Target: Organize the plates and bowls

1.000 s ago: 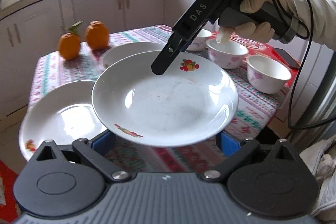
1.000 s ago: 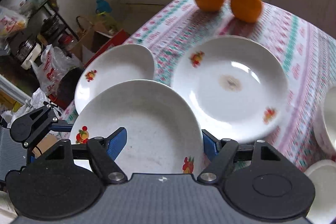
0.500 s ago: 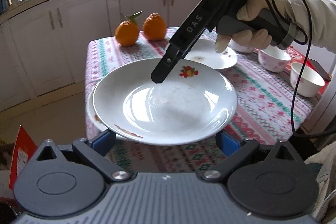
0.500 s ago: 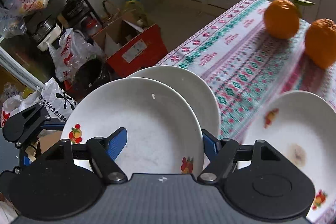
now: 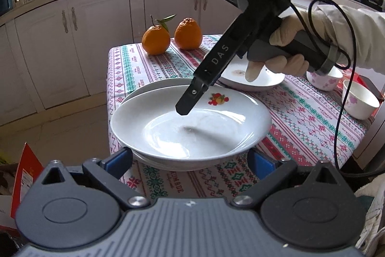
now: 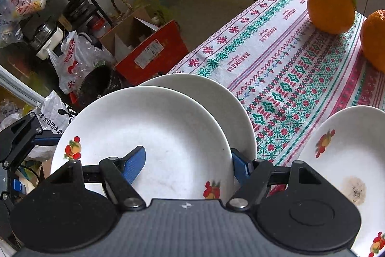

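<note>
A white plate with fruit prints (image 5: 192, 127) rests on a second white plate (image 5: 144, 88) at the table's near corner. My left gripper (image 5: 190, 160) is open, its blue pads on either side of the top plate's near rim. My right gripper (image 6: 187, 163) is open, one blue pad (image 6: 134, 160) over the top plate (image 6: 149, 136), the other (image 6: 238, 165) beside its rim. The lower plate (image 6: 216, 98) pokes out behind. A third plate (image 6: 346, 160) with a brown stain lies to the right; it also shows in the left view (image 5: 252, 78). Two floral bowls (image 5: 361, 100) stand at the far right.
Two oranges (image 5: 170, 37) sit at the table's far corner. The patterned cloth (image 6: 288, 59) covers the table. A red box (image 6: 149, 45), bags and pots crowd the floor beyond the table edge. Kitchen cabinets (image 5: 72, 40) stand behind.
The top plate has been carried left and set onto the plate at the table's corner. Both grippers followed it there, and the oranges and stained plate shifted right in the views.
</note>
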Motion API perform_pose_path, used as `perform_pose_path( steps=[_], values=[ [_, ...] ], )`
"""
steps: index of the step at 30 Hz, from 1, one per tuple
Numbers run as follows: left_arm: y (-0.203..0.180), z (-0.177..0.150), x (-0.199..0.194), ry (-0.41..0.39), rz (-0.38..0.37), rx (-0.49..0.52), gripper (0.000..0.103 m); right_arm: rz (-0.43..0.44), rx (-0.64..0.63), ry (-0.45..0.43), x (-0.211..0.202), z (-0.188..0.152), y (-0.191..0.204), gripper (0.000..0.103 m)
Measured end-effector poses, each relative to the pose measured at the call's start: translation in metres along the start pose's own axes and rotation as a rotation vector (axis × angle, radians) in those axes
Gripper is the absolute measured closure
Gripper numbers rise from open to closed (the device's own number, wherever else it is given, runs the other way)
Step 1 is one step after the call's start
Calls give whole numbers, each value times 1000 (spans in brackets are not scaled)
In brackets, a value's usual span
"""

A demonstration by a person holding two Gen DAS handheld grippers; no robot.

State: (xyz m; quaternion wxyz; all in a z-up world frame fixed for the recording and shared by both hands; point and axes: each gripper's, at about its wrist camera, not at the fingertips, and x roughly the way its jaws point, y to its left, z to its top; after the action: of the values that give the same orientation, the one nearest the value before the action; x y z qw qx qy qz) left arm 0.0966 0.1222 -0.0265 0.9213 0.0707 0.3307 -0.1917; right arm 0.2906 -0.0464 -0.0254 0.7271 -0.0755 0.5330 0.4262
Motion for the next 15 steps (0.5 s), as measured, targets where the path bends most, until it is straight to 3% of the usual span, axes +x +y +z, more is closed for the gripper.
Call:
perform_pose_path(
  steps=[15],
  values=[
    [12,-3,8,12,7,-34,2,-9,4,1,-4,-2,0,23]
  ],
)
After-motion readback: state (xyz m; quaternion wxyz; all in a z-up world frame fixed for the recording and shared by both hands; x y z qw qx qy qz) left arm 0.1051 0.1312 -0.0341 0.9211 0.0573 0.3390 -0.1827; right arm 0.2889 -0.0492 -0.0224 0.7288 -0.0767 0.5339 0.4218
